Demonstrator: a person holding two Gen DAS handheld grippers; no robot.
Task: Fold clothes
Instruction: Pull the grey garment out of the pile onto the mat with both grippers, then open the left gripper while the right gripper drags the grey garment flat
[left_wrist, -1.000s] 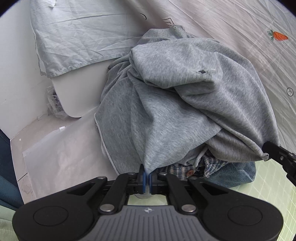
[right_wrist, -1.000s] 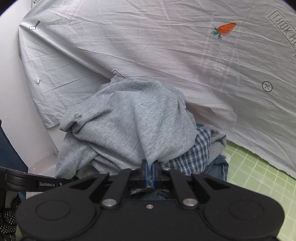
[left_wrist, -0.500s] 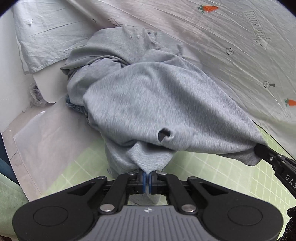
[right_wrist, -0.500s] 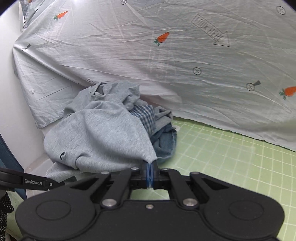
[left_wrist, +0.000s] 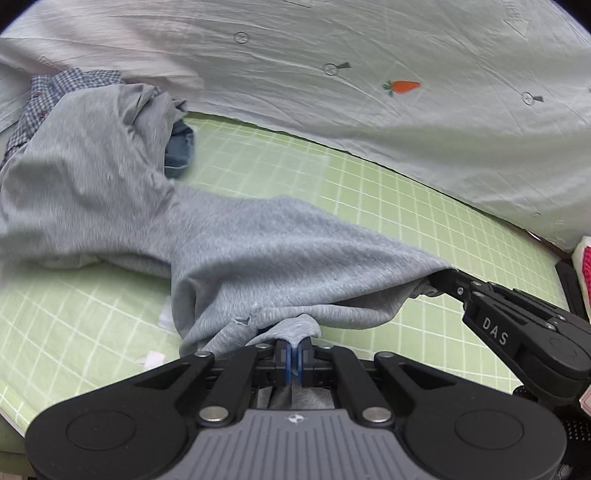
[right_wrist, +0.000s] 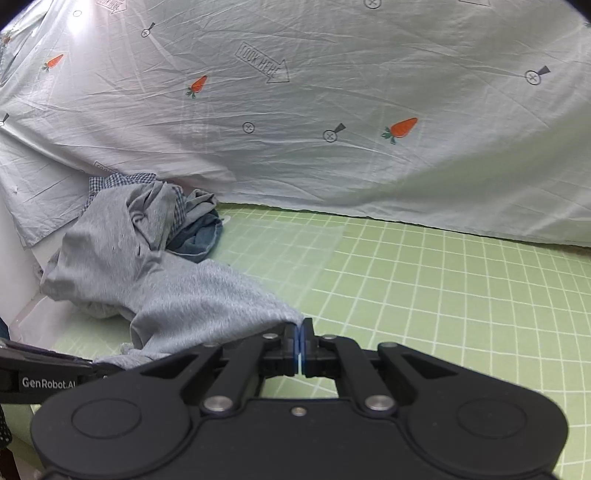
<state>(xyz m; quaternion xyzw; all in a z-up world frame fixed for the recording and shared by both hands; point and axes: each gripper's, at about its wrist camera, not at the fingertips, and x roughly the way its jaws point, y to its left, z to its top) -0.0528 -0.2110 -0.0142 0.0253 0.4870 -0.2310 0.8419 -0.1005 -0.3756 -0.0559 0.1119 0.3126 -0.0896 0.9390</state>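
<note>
Grey garment (left_wrist: 258, 258) edge between pinched fingers (left_wrist: 282, 356) of 2 grippers

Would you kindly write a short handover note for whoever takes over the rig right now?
Left tongs: shut on the grey garment, pinching an edge.
Right tongs: shut on the same garment's edge, further right.
The garment is stretched between them over the green grid mat; its far end is draped on the clothes pile at the back left, where a checked shirt and denim show.
Done: garment gripped at two points.
Left: free it from the pile, spread it flat, fold it; then the other clothes.
</note>
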